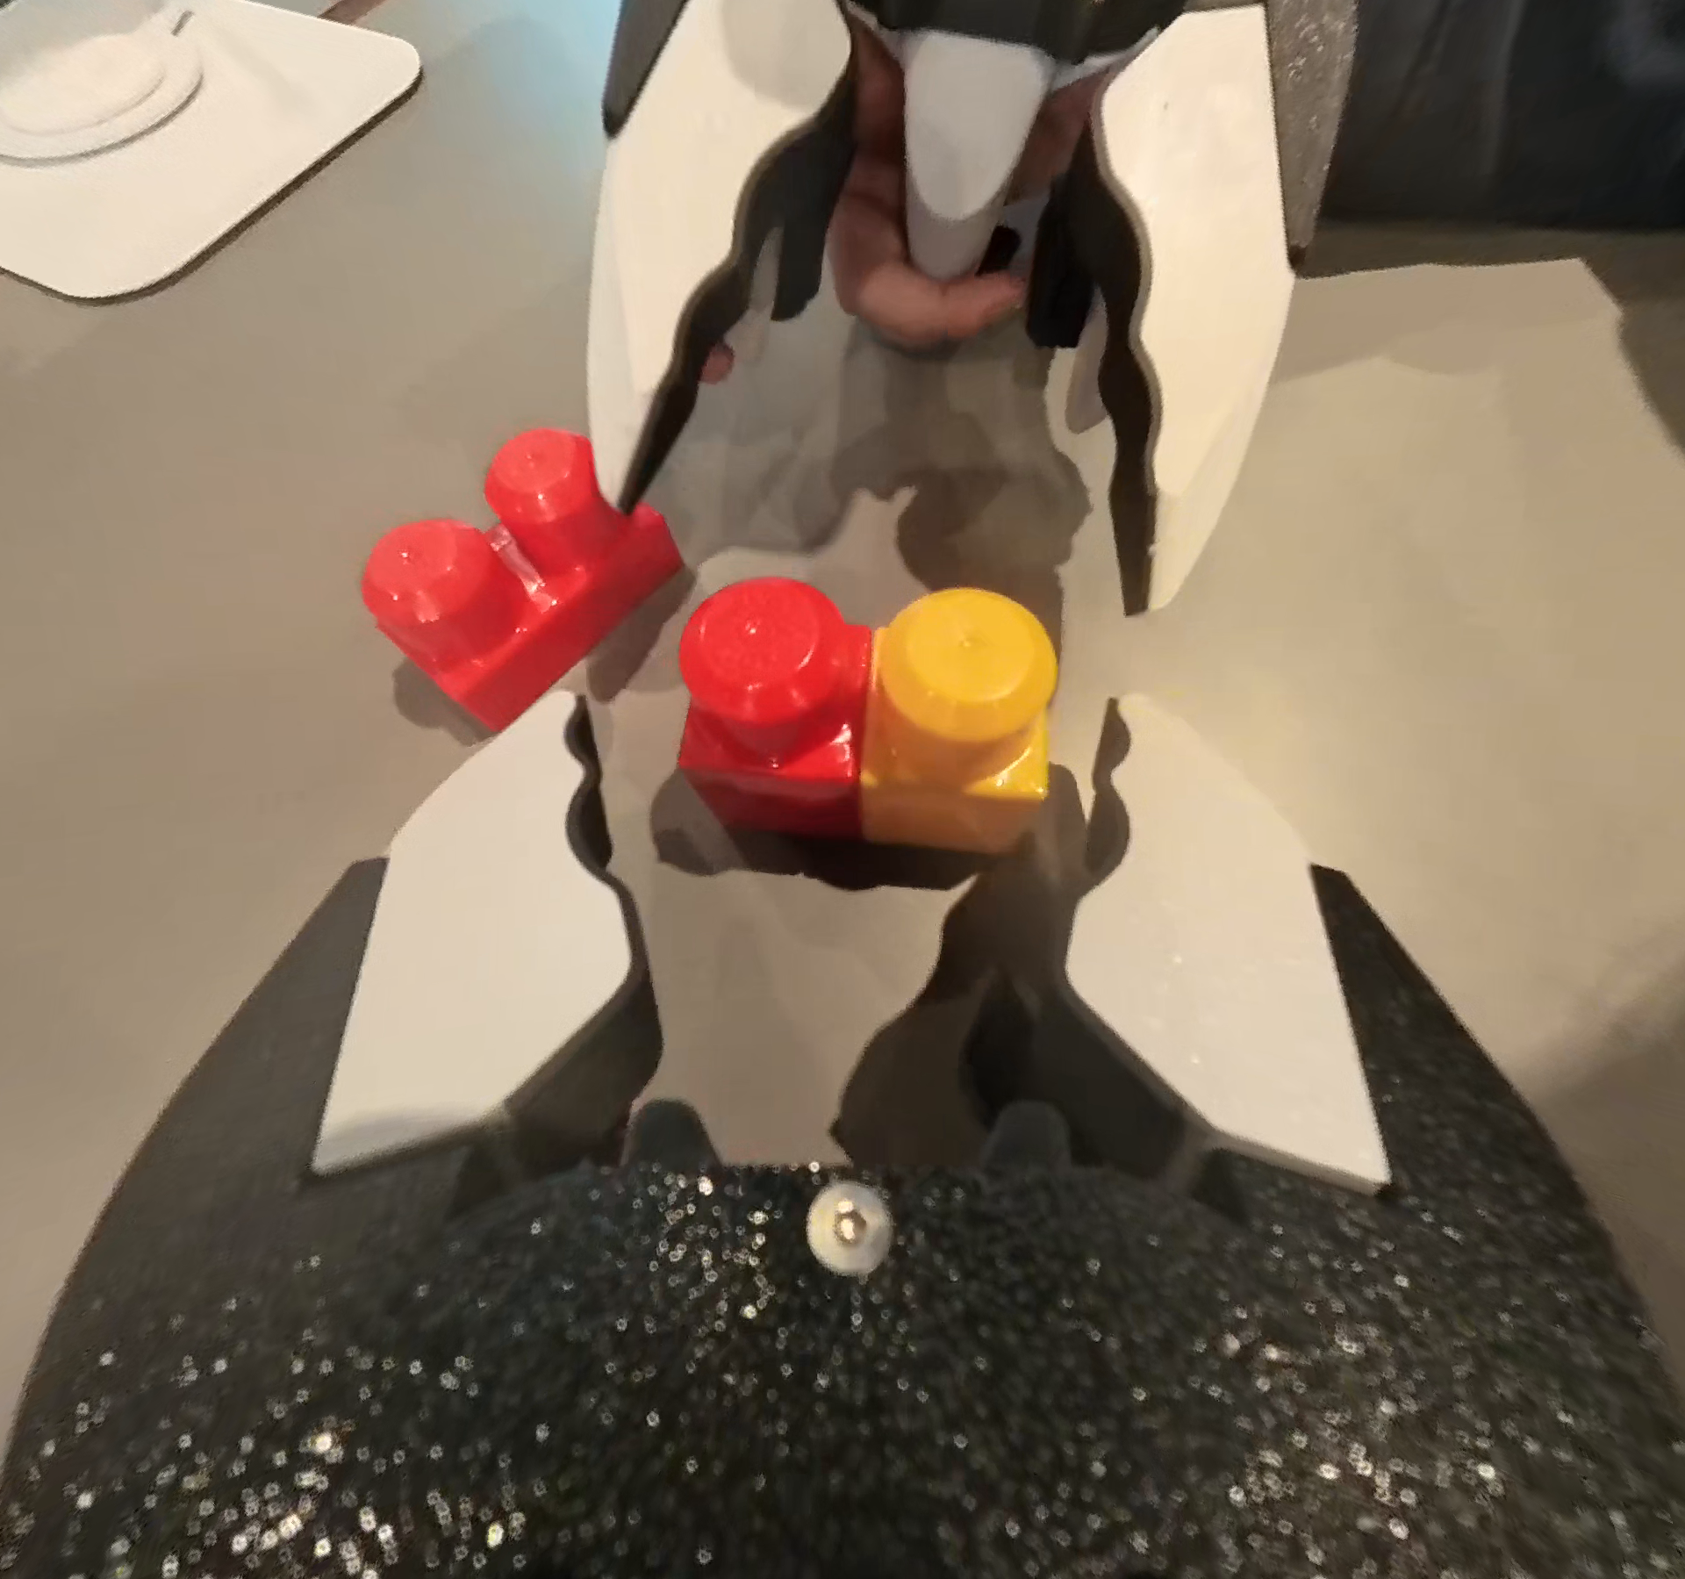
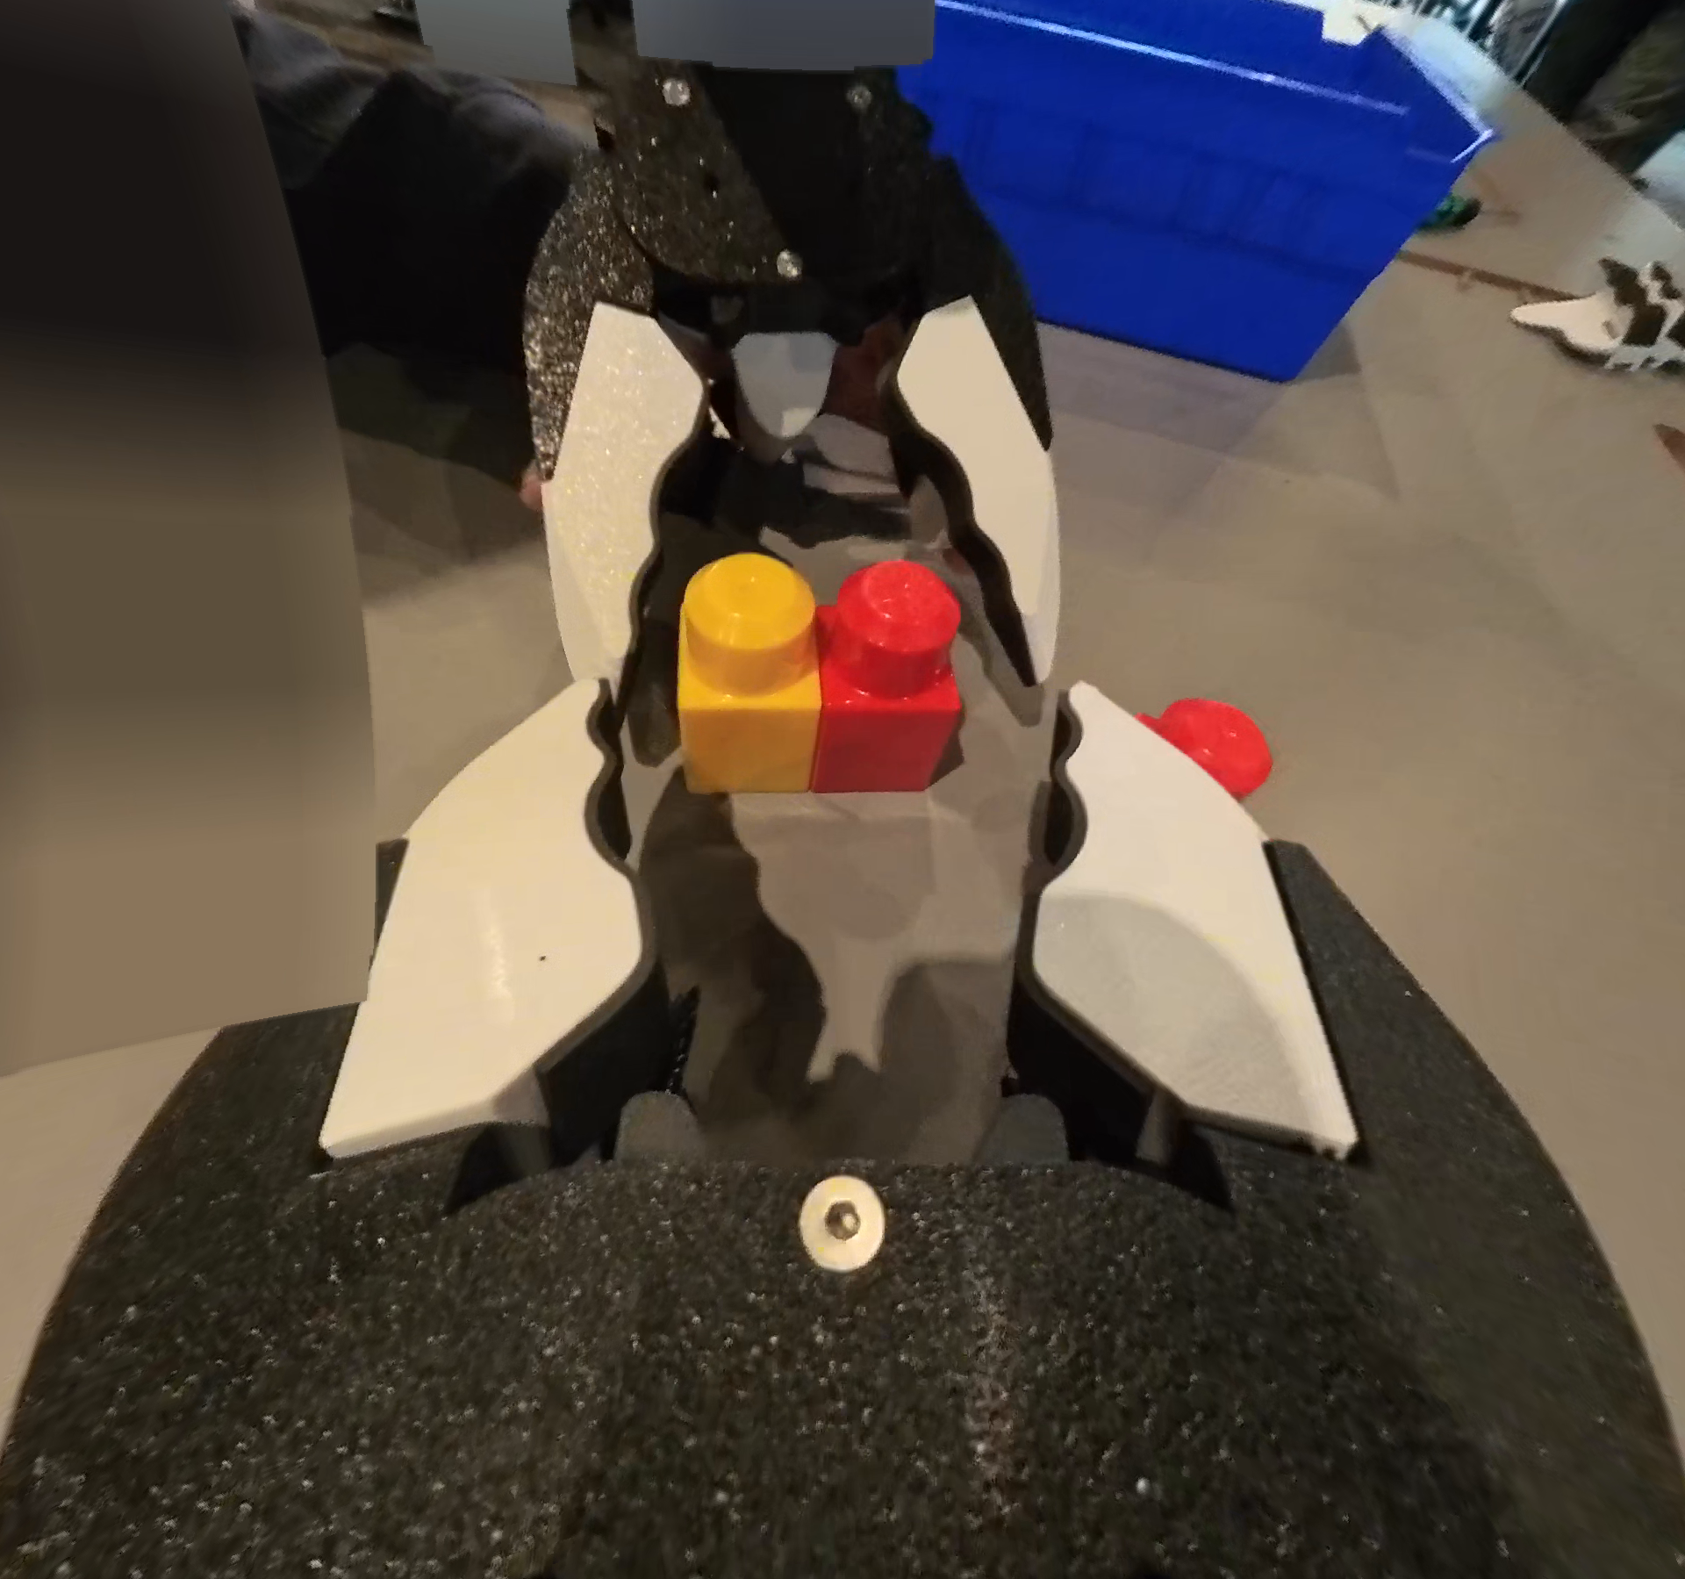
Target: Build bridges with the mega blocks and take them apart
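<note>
In the left wrist view, the left gripper (image 1: 843, 714) is seen with jaws spread wide and empty. Between its fingertips on the grey table (image 1: 182, 459), a red single-stud block (image 1: 770, 705) and a yellow single-stud block (image 1: 957, 719) stand upright, touching side by side. A red two-stud block (image 1: 515, 578) lies just beside them, apart, near a fingertip of the right gripper (image 1: 880, 550), which faces in with jaws spread. A white mat (image 1: 273, 131) is seen far left.

In the right wrist view, the right gripper (image 2: 834, 714) is held agape around nothing, the same pair just ahead of its tips. A blue bin (image 2: 1176, 195) stands behind.
</note>
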